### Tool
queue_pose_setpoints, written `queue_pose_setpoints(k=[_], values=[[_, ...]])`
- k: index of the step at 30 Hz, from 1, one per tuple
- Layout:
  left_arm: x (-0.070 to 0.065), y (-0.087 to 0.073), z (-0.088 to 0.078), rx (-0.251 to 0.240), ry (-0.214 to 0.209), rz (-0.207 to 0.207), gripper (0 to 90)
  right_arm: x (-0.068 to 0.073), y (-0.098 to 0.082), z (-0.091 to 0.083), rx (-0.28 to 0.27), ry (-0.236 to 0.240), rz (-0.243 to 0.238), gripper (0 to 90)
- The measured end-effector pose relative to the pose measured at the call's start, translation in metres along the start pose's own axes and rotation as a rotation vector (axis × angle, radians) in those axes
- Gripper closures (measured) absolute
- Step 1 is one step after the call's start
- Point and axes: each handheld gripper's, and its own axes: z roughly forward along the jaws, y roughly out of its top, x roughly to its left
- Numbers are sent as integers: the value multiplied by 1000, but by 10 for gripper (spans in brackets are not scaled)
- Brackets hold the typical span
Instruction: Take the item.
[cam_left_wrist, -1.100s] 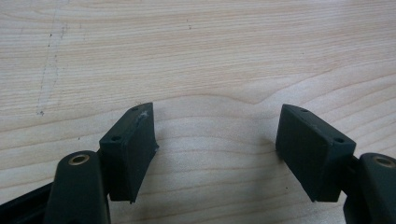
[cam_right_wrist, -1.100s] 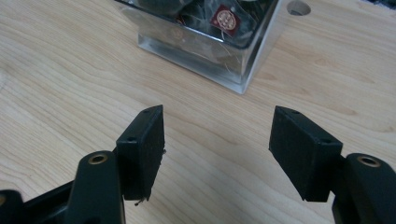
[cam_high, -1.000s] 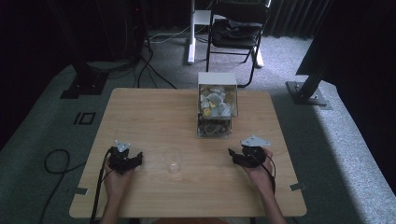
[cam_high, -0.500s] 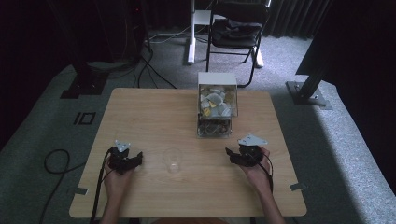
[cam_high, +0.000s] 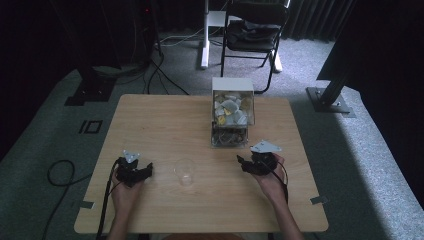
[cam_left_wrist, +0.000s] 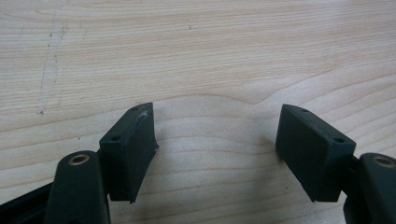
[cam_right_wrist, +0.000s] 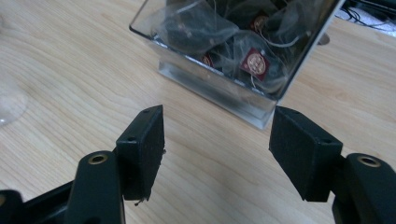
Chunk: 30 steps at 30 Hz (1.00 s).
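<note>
We're hovering the right gripper (cam_right_wrist: 217, 151) wide open and empty near the clear box (cam_right_wrist: 233, 51) of soft, light tea bags (cam_right_wrist: 254, 63), probably pinching one by its mesh

A light wooden table (cam_high: 165, 120) carries a clear box of tea bags (cam_high: 232, 117) and a clear cup (cam_high: 184, 171).

On the table (cam_high: 165, 125), a cup (cam_high: 184, 172) sits between the left gripper (cam_high: 145, 172) and the right gripper (cam_high: 243, 163), nearer the left. A box (cam_high: 231, 117) of tea bags (cam_right_wrist: 219, 35) stands just ahead of the right gripper. A chair (cam_high: 252, 30) stands beyond the table.
</note>
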Motion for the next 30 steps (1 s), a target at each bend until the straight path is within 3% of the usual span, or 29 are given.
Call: queue_pose_setpoints(k=[30], values=[[0,0,0,0,0,-1,298,6,18,14,-41,44,-30,416]])
